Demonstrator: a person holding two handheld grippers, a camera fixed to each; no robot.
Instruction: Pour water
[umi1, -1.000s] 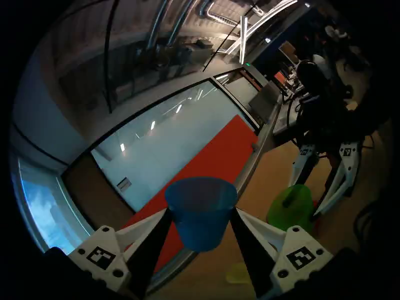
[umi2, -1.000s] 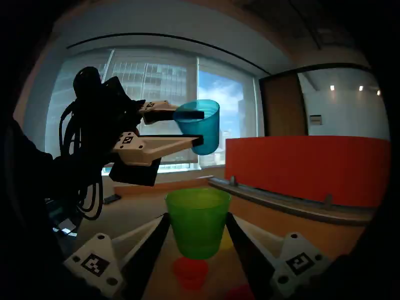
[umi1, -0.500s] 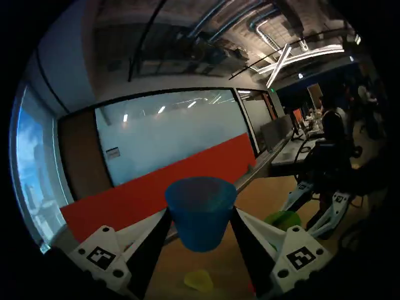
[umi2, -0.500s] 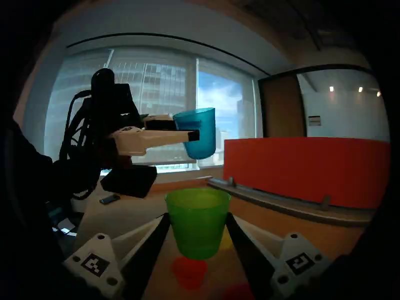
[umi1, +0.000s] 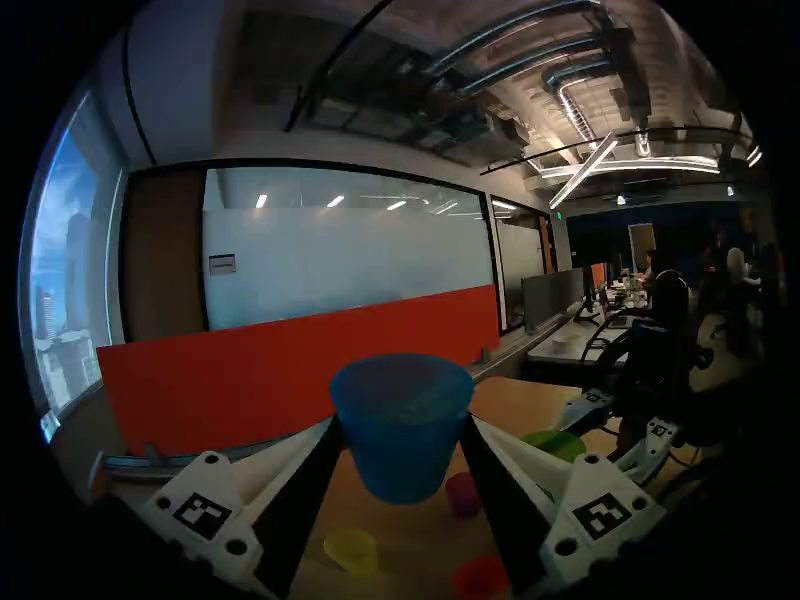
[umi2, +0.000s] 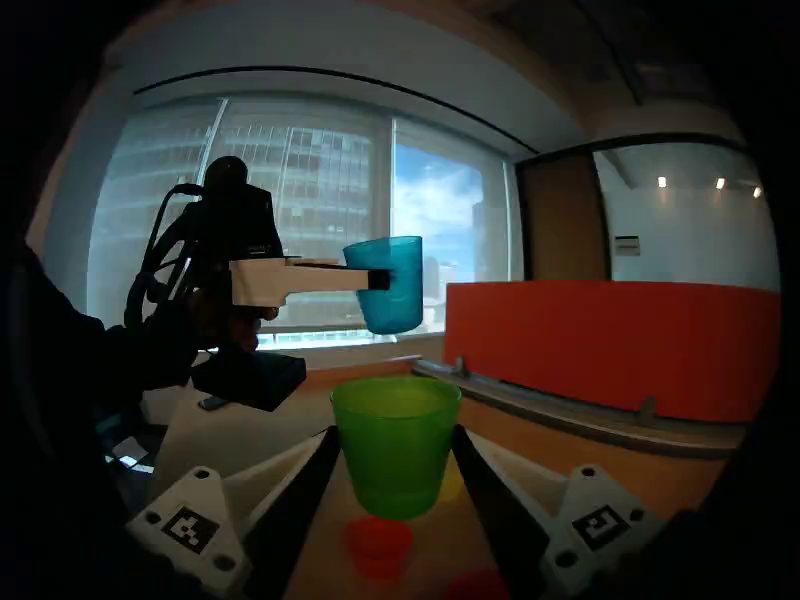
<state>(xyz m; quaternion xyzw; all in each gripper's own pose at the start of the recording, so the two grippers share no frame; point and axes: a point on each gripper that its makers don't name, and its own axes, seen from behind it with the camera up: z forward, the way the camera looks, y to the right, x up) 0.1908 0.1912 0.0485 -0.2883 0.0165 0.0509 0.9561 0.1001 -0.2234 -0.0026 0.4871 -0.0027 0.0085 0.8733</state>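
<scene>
**Desk:** What's in the shot?

**Photographer:** Two handheld grippers, one cup each. The left gripper (umi1: 402, 428) has both fingers pressed on the sides of a blue plastic cup (umi1: 402, 455). The right gripper (umi2: 397, 440) pinches a green plastic cup (umi2: 397, 462) the same way. Both cups are upright.

**Desk:** Where is the blue cup?

**Photographer:** In the right gripper view it hangs level, above the green cup, off to its left and farther back. It isn't over the rim. I can't tell whether there's water in either cup.

**Desk:** So the pour isn't under way?

**Photographer:** Not as it looks here. To do it well, I'd bring the blue cup's lip directly over the green cup's mouth before tipping. Then I'd roll the wrist slowly, hold the green cup level and keep both grips firm. These smooth, tapered cups could slip.

**Desk:** Anything below?

**Photographer:** A wooden table (umi1: 520, 400). Under the green cup sit small cups, one red (umi2: 378, 540), and there's a yellow one (umi1: 351, 548) nearby. A spill would land on them.
</scene>
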